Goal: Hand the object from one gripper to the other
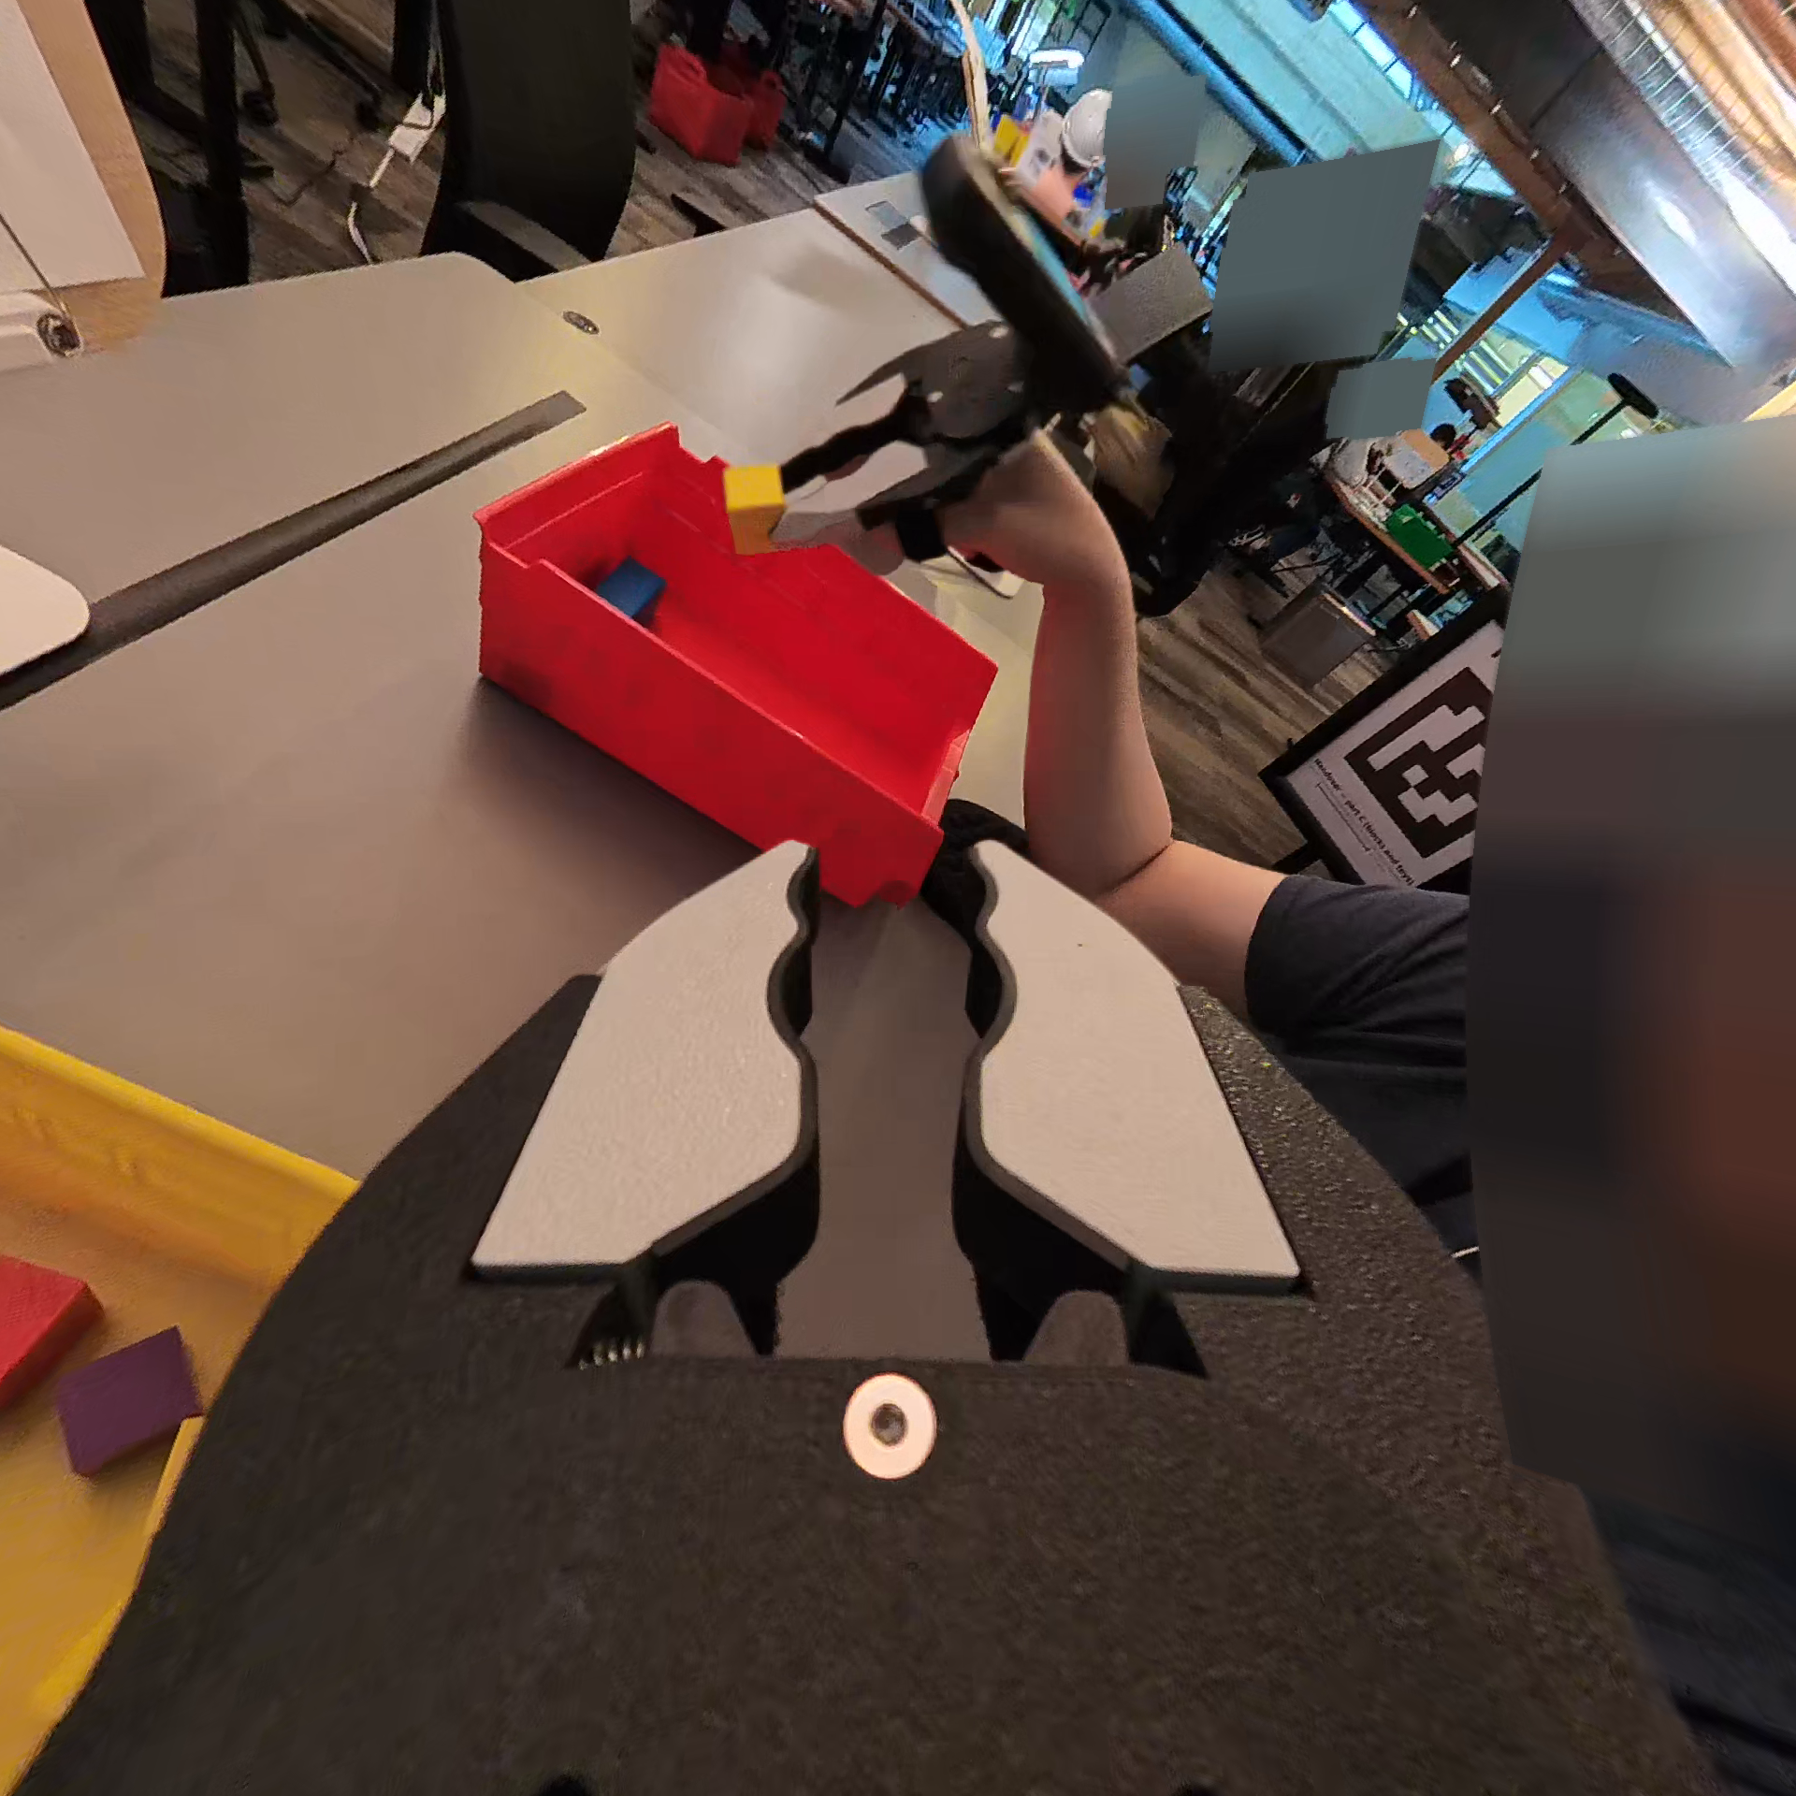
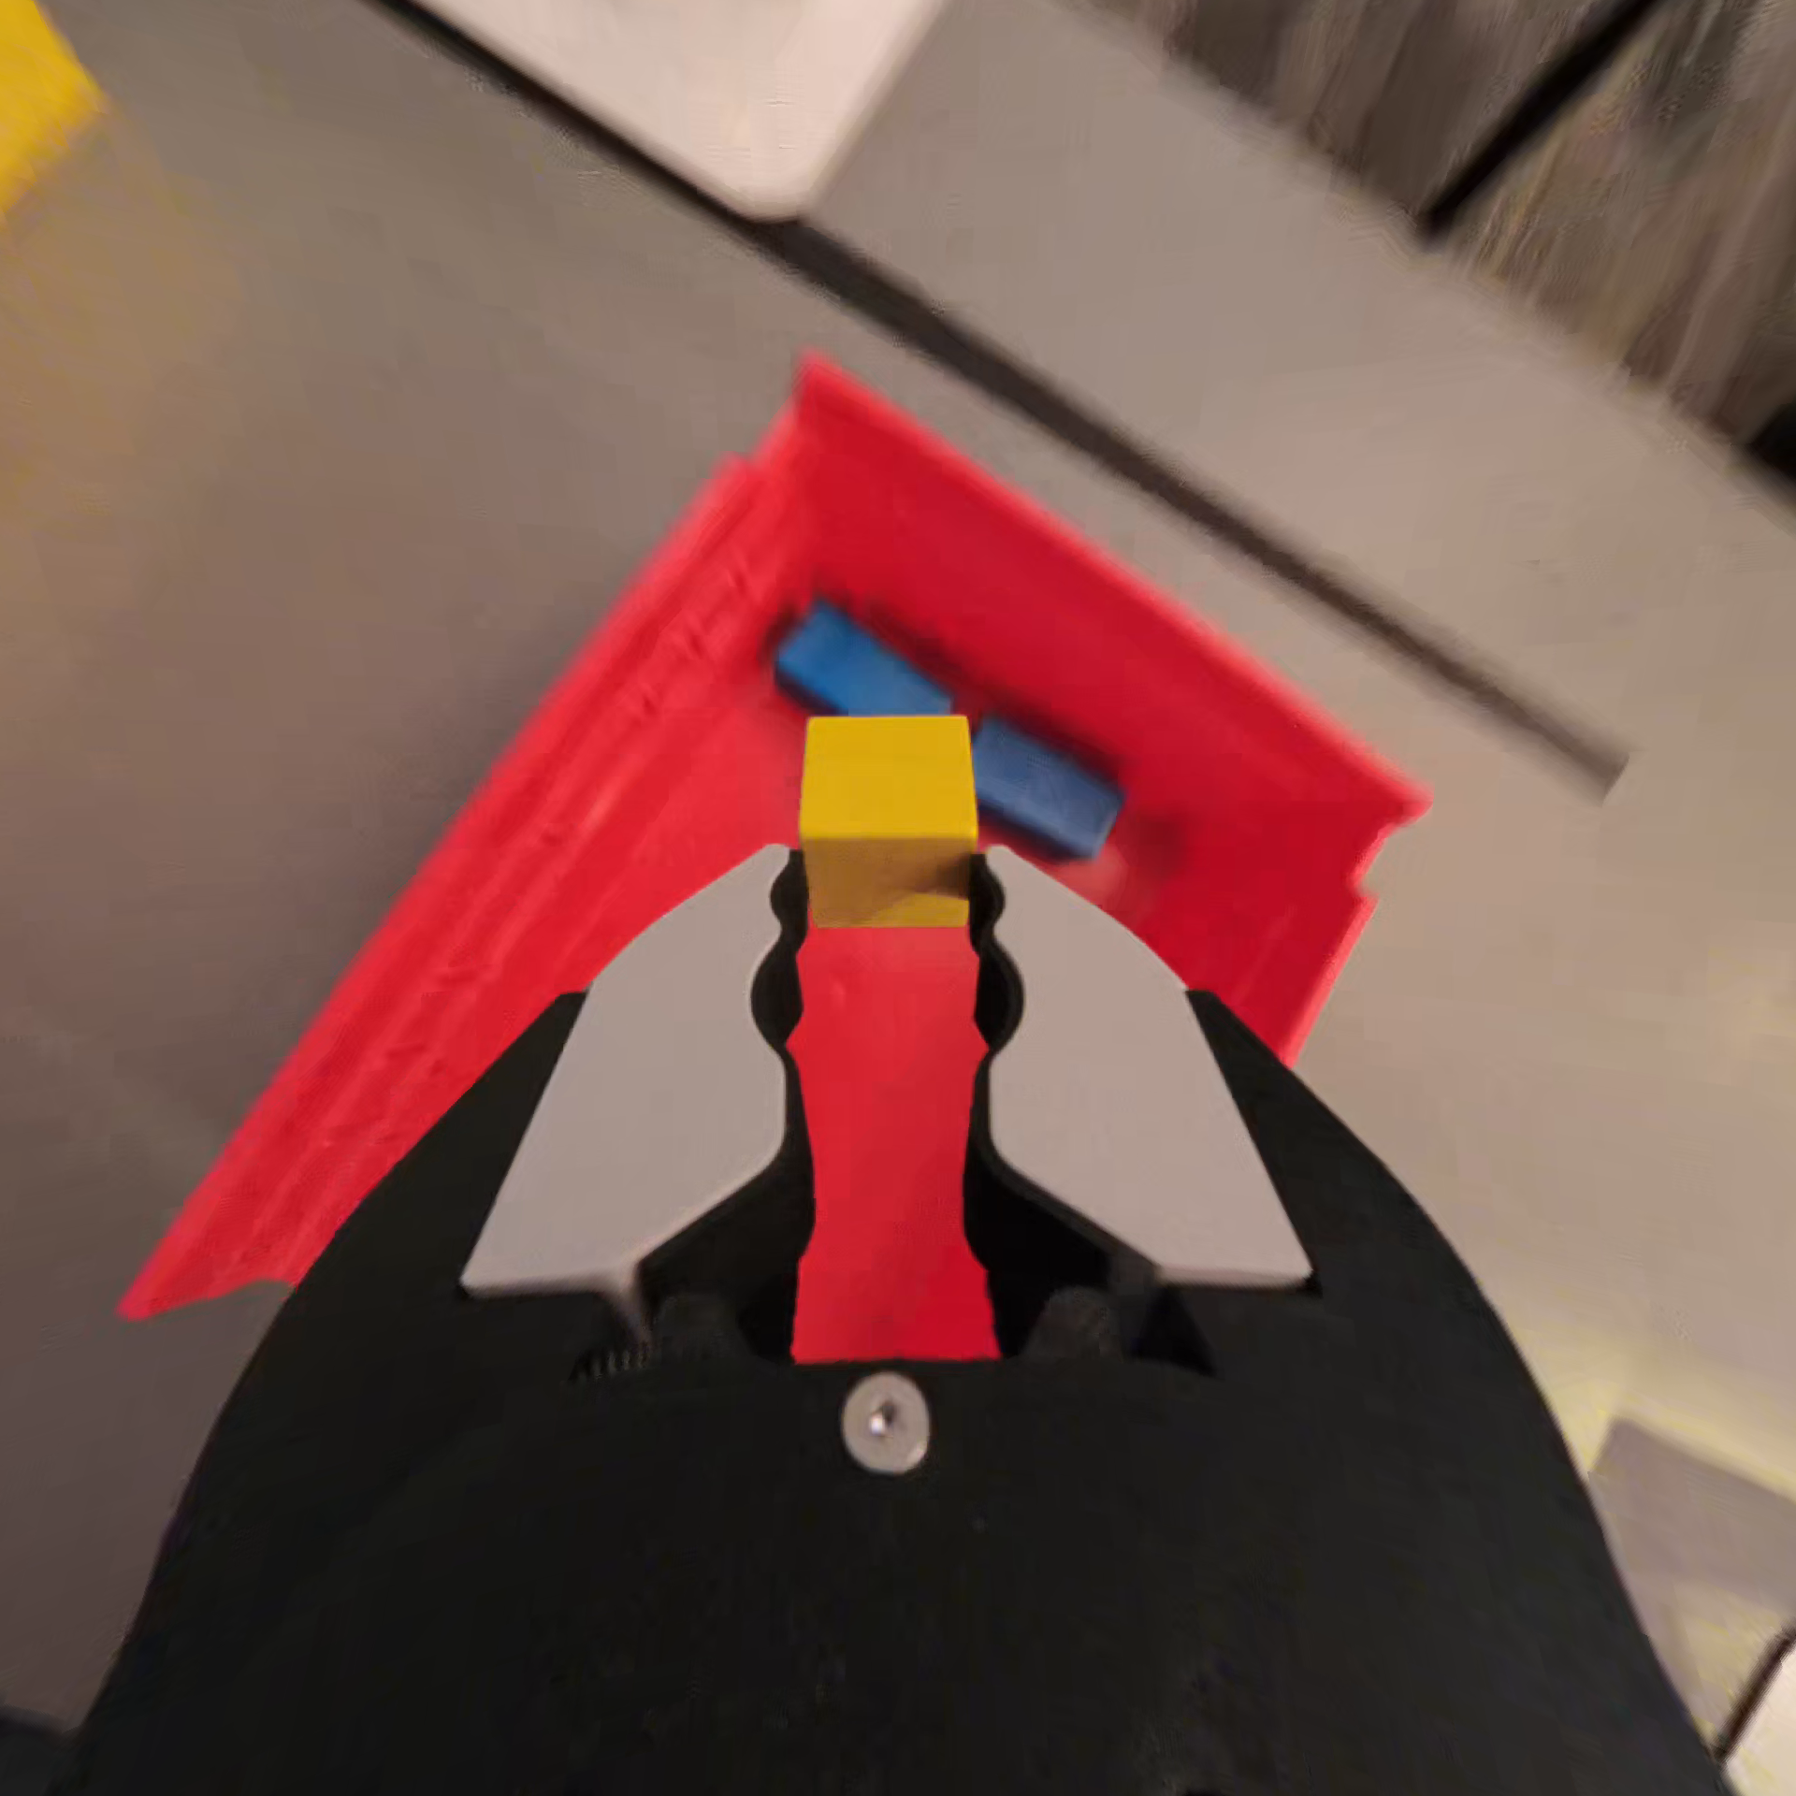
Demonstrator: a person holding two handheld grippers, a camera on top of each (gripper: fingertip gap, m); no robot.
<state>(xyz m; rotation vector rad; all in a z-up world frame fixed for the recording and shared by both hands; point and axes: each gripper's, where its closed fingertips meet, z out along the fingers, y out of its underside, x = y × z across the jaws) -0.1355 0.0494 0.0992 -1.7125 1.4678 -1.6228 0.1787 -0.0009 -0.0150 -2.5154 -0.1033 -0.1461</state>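
The jaws of the right gripper are clamped on a yellow block, pinching only its near end at the very fingertips; the jaws of the left gripper stand apart with nothing between them, low over the grey counter. The block hangs in the air above the red bin, over the two blue blocks lying inside.

The grip is shallow, so a jolt could twist the block or let it slip out early, and it would likely bounce off the blue pieces or the bin wall. If the task still calls for a handover, the left gripper sits well apart from the block.

The block is a small plain cube, matte yellow, with crisp edges and flat faces, held level.
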